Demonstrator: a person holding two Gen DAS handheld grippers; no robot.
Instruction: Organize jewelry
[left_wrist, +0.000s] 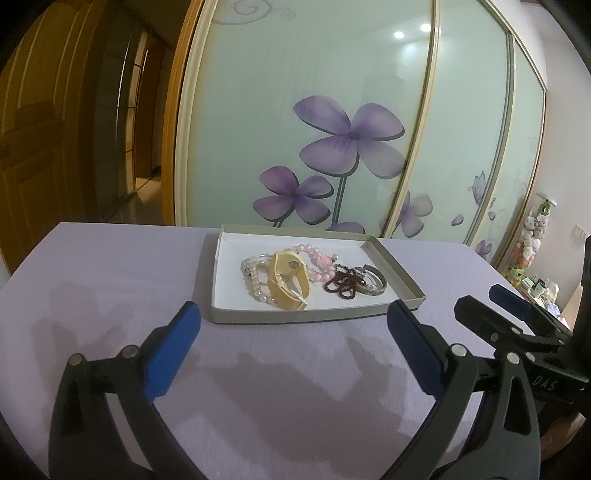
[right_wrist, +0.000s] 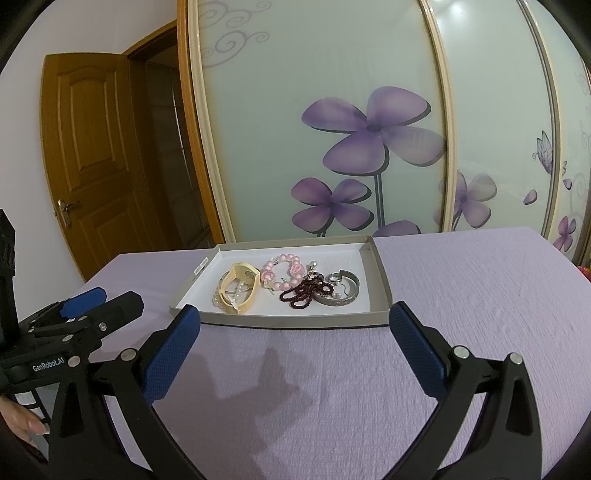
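One tray, five bracelets, two wide-spread grippers, nothing held.

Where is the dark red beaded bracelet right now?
The dark red beaded bracelet lies in the shallow tray, right of centre in both wrist views, between the pink bead bracelet and the silver bangle, overlapping the bangle's left edge.

Bench cloth: lilac, matt, crinkled weave.
Tray: grey card, matt.
Bangle: shiny metal.
Pink beads: glossy.
Fingers: blue textured pads.
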